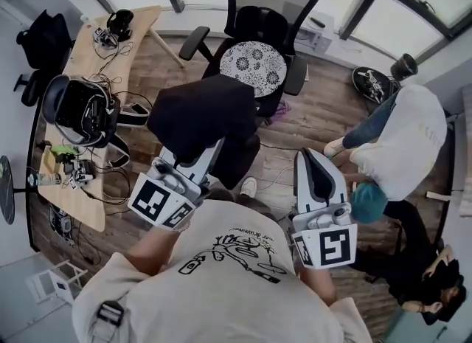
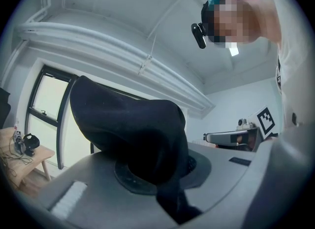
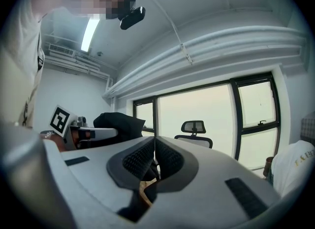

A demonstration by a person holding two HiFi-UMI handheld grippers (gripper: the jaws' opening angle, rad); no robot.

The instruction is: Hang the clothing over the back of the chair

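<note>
Wooden floor [image 1: 313, 113] and tall windows [image 1: 431, 9] surround a black office chair [image 1: 258, 46] with a mesh back and a patterned seat cushion. Left hand-held gripper [image 1: 214, 151]: jaws clenched on a black garment [image 1: 199, 113], which bunches over them, held up between the person and the chair. Right hand-held gripper [image 1: 310, 156]: jaws pressed together, nothing between them, apart from the garment.
</note>
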